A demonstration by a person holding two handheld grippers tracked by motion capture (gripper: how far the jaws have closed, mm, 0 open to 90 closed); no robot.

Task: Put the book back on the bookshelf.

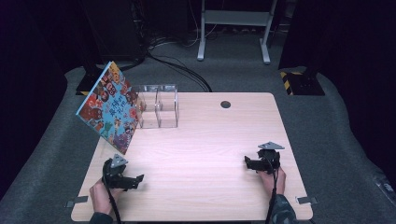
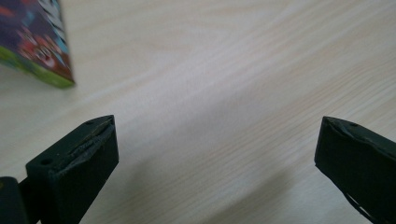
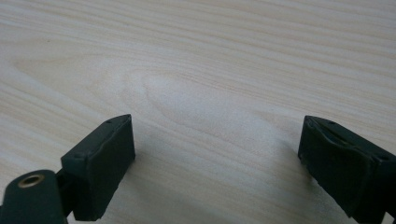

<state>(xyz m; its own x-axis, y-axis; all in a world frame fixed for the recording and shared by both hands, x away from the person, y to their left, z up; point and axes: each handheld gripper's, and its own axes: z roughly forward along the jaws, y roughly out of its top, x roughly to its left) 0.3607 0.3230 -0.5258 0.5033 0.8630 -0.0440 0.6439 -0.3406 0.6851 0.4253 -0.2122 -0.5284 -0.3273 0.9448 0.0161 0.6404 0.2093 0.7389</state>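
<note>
My left claw [image 1: 137, 178] rested low on the bench [image 1: 201, 154] at the near left, jaws wide and empty, just short of the picture book [image 1: 111, 108] that leaned tilted against the clear acrylic organizer [image 1: 159, 106] at the far left. My right claw [image 1: 248, 162] sat at the near right, jaws wide, holding nothing. As I judged it, the book stood on one corner; a careless nudge there could have slid it flat or off the bench's left edge.
</note>
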